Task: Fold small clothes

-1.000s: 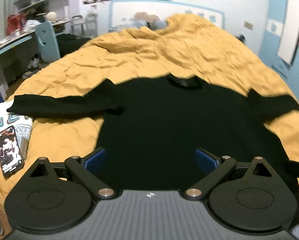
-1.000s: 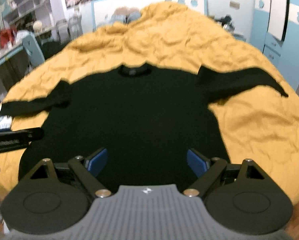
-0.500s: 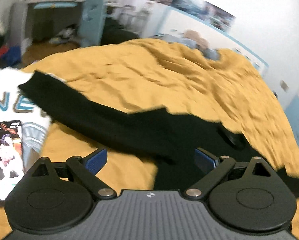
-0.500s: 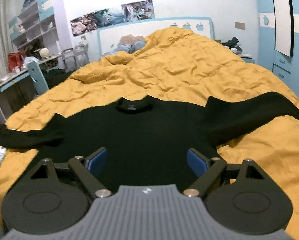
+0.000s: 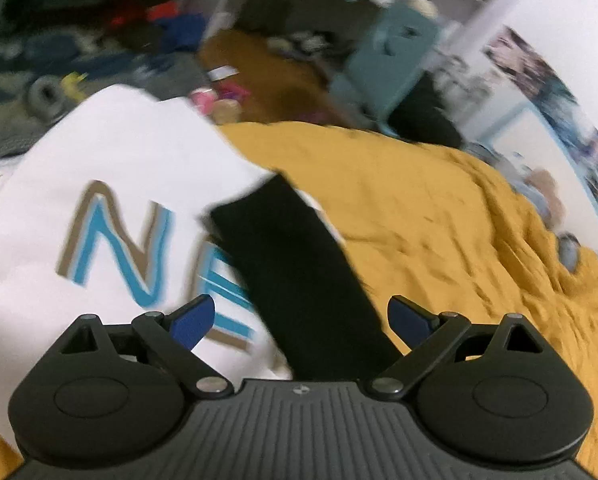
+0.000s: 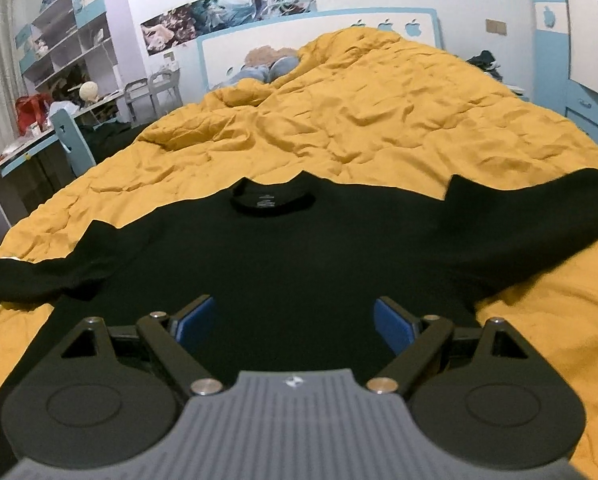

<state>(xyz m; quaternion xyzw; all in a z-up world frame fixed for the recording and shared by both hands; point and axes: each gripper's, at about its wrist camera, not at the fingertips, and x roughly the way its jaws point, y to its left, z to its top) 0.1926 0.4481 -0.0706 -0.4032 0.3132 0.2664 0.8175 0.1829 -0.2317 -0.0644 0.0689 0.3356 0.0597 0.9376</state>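
Right wrist view: the black sweater (image 6: 299, 248) lies flat on the yellow bedspread (image 6: 359, 120), sleeves spread, under the right gripper (image 6: 293, 320), whose jaws gape wide and empty. The left gripper (image 5: 301, 320), equally spread, hangs over the sweater's sleeve (image 5: 299, 264), which overlaps a white printed shirt (image 5: 111, 184).

Dim indoor light — left view motion-blurred

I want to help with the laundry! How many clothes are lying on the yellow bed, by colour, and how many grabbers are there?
Black clothes: 1, the black long-sleeved top
White clothes: 1, the white shirt with blue letters
Grabbers: 2, the left gripper and the right gripper, both open and holding nothing
Total: 4
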